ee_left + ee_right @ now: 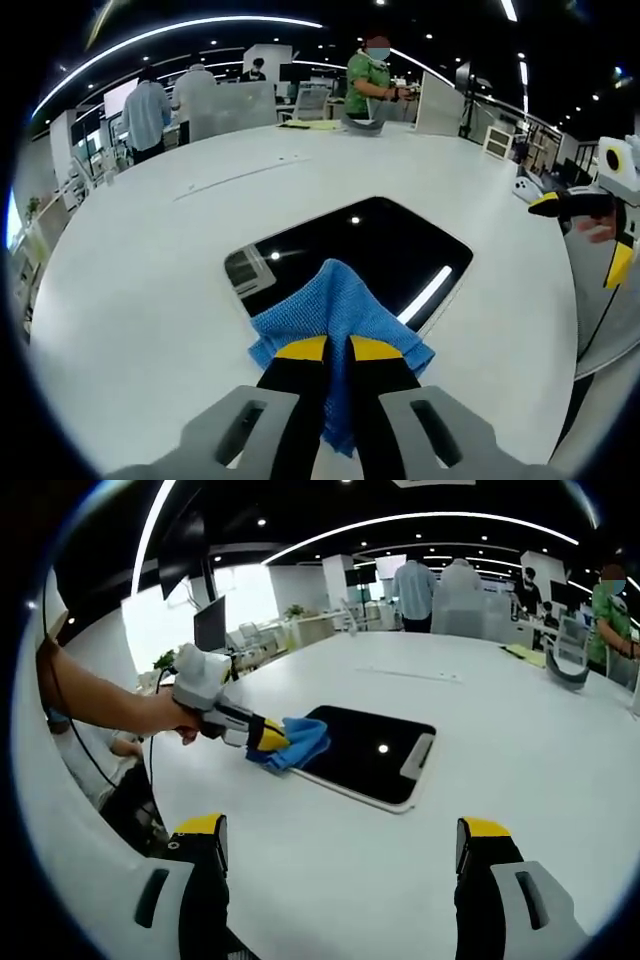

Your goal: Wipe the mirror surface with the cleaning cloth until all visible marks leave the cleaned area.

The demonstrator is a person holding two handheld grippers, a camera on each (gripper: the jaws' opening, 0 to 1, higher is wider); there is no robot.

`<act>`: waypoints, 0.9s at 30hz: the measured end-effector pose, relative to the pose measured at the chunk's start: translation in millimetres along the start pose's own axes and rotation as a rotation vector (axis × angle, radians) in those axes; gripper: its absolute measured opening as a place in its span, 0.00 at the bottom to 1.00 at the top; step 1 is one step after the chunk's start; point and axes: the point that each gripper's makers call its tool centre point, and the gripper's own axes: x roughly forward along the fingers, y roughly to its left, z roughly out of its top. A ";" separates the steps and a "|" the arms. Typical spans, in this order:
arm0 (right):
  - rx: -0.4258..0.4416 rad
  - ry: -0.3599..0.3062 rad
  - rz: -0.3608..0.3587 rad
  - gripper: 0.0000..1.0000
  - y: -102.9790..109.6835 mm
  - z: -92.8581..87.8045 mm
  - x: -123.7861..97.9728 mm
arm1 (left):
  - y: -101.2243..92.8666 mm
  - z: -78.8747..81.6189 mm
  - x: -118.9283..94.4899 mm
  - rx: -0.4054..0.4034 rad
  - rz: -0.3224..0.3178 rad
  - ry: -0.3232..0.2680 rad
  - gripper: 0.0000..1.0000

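A dark rectangular mirror [380, 250] with a white frame lies flat on the white table [150, 290]; it reflects ceiling lights. A blue cleaning cloth [335, 310] rests on the mirror's near corner, and my left gripper [338, 348] is shut on it. In the right gripper view the mirror [365, 748] lies mid-table, the blue cloth [300, 742] at its left corner held by the left gripper [270, 736] with a hand behind it. My right gripper [342, 840] is open, above bare table short of the mirror. It shows at the right edge [590, 215] of the left gripper view.
Several people [370, 75] stand at the table's far side among monitors [235, 105] and papers [310, 124]. A person's arm [100, 705] reaches in from the left. Wide bare table surface [520, 730] surrounds the mirror. Office desks and chairs lie beyond.
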 end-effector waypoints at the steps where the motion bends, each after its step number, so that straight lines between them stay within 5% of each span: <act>1: -0.001 0.000 0.002 0.95 0.3 0.2 0.2 | 0.3 0.1 0.1 -0.003 -0.002 0.000 0.05; 15: -0.008 -0.007 0.010 0.95 -0.3 2.9 9.2 | 1.6 3.8 1.2 0.005 -0.033 0.011 0.04; 27: 0.004 -0.017 0.004 0.95 -5.5 3.0 7.0 | -4.9 19.7 -23.1 0.025 -0.023 -0.040 0.04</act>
